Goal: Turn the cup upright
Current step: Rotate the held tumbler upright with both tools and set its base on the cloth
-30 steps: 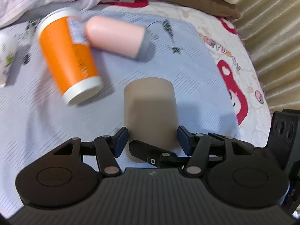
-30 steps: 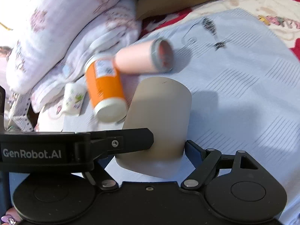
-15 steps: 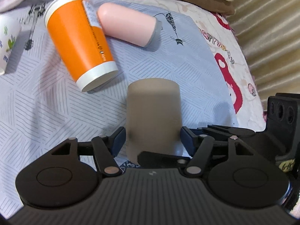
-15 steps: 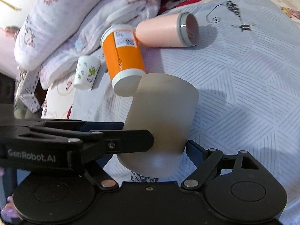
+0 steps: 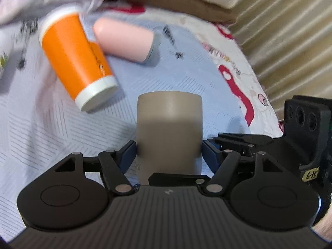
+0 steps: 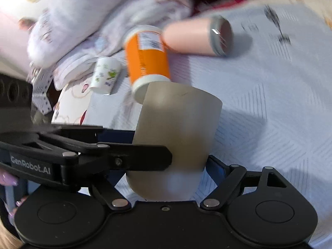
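A tan cup (image 5: 169, 132) is held above the bed, its closed base pointing away from both cameras. My left gripper (image 5: 169, 153) is shut on the cup's sides near its rim. My right gripper (image 6: 169, 166) is also shut on the same cup (image 6: 176, 132), crossing the left gripper, whose finger (image 6: 132, 161) lies across the cup's left side. The right gripper's finger (image 5: 180, 177) shows below the cup in the left wrist view. The cup's opening is hidden.
An orange cup (image 5: 76, 66) with white ends and a pink tumbler (image 5: 126, 40) lie on their sides on the light blue sheet (image 5: 186, 72). A small white printed cup (image 6: 105, 74) stands by the white bedding (image 6: 93, 20). Brown pillows (image 5: 166, 0) lie behind.
Both grippers have kept hold of the tan cup and shifted together; the views are tilting and blurred. The orange and pink cups have not moved on the sheet.
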The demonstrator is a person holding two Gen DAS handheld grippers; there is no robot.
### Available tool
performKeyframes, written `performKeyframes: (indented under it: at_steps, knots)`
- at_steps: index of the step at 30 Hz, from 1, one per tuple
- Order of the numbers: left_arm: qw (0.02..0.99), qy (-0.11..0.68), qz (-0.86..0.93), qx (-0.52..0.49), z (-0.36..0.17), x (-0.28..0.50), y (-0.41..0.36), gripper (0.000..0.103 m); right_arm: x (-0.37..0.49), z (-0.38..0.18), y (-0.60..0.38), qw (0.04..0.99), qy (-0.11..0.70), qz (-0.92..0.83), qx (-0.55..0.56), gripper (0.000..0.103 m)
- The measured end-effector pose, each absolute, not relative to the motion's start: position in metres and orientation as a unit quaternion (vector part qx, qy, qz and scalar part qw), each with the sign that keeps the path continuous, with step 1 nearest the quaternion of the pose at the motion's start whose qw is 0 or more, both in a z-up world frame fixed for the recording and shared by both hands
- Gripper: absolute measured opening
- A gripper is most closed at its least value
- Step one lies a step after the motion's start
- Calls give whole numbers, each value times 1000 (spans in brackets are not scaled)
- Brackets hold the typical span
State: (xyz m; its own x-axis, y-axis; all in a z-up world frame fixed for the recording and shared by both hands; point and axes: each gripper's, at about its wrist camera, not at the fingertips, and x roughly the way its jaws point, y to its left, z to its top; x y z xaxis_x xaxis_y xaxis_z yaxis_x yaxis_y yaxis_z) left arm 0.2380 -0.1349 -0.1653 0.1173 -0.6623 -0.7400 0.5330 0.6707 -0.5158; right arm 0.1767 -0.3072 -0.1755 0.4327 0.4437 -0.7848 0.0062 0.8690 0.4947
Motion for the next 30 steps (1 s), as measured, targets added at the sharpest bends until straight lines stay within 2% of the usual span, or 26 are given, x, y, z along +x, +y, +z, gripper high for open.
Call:
performKeyframes:
  at_steps: [8,13,19,23,26,30]
  knots:
    - [814,405,-417,-19,-143,208,-122,68,164,-149,-276,894,415,152,75,86]
    - [849,333,-409,24,-152,188,-127,68,149,-161,-250,933,317,129,-111,86]
    - [868,305,-390,37,-170,184,-129,68,150,-185,-244,943,255,118,-179,85]
    - [881,283,-377,53,-181,182,-130,68,158,-194,-246,947,247,128,-163,85]
    - [888,272,-366,64,-186,181,-133,68,159,-204,-240,950,213,120,-197,86]
    - [885,277,-370,53,-196,183,-130,68,162,-214,-238,944,222,126,-209,86]
